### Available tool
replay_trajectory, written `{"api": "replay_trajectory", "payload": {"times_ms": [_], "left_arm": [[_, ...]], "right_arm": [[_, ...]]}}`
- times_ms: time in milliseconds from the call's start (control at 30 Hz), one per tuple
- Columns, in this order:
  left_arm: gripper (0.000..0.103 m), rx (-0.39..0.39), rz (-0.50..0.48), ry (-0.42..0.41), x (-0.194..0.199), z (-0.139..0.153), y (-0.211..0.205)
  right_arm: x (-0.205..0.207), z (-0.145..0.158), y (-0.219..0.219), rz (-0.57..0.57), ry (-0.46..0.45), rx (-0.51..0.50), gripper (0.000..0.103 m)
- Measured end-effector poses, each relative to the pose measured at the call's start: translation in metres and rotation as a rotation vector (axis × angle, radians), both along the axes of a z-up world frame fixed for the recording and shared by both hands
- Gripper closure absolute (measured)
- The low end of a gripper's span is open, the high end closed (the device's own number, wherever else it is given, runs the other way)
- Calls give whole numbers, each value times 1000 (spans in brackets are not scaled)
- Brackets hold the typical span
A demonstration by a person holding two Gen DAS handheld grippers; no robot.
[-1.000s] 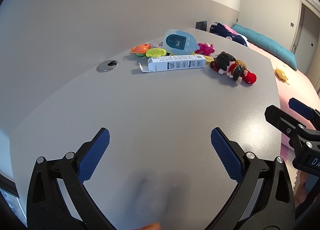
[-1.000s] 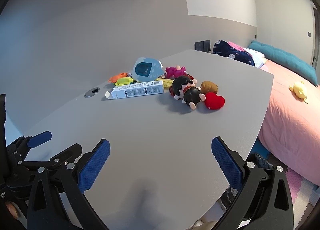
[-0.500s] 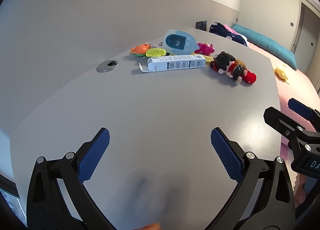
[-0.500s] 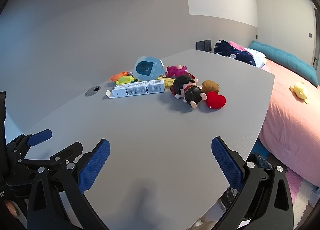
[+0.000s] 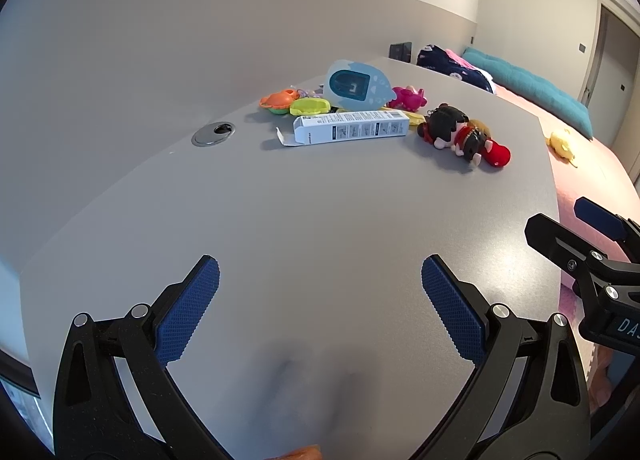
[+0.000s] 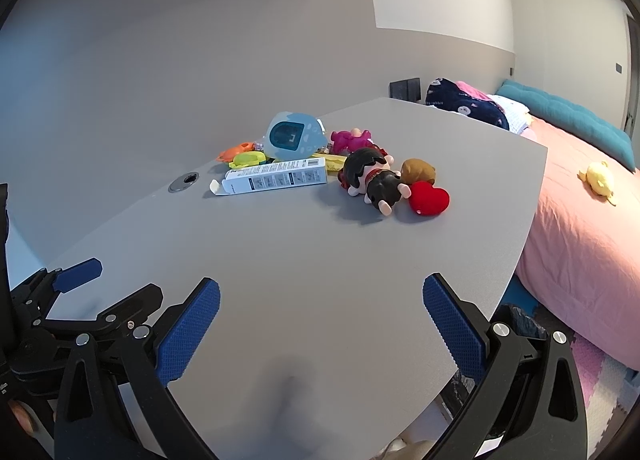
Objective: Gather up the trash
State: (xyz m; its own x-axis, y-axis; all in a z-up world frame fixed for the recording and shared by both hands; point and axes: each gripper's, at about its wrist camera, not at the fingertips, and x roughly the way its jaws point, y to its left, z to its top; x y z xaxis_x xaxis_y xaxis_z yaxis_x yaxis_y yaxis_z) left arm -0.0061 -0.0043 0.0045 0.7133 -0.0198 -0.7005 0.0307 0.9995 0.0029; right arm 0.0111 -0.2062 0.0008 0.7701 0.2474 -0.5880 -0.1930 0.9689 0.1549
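Note:
An empty white carton box [image 5: 352, 130] with an open end flap lies on the grey table [image 5: 280, 227], far ahead of both grippers; it also shows in the right wrist view [image 6: 276, 179]. A yellow wrapper [image 6: 332, 161] lies just behind it. My left gripper [image 5: 320, 296] is open and empty above the near part of the table. My right gripper [image 6: 320, 312] is open and empty, to the right of the left one near the table's front edge.
Toys crowd around the box: a blue egg-shaped toy [image 5: 354, 86], orange and green toys [image 5: 296, 103], a pink figure [image 5: 408, 97], a dark-haired doll [image 6: 372, 179] with a red heart [image 6: 429, 197]. A cable grommet [image 5: 213, 134] sits left. A pink bed [image 6: 580, 211] stands right of the table.
The right wrist view has shifted slightly, so the objects sit a little lower and to the right. The left gripper has hardly moved. Both stay open.

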Motion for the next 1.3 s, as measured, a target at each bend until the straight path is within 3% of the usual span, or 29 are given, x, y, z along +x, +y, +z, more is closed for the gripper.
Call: {"api": "replay_trajectory", "payload": {"times_ms": [767, 967, 1167, 1300], "left_arm": [[5, -23, 19, 46, 14, -4, 4], [5, -63, 60, 87, 39, -5, 16], [5, -54, 74, 79, 68, 0, 17], [5, -95, 120, 102, 94, 5, 17]], "right_arm": [[10, 1, -10, 15, 2, 21, 2], [36, 0, -27, 35, 61, 72, 2], [61, 4, -34, 74, 61, 67, 2], [82, 9, -34, 97, 53, 35, 3]]}}
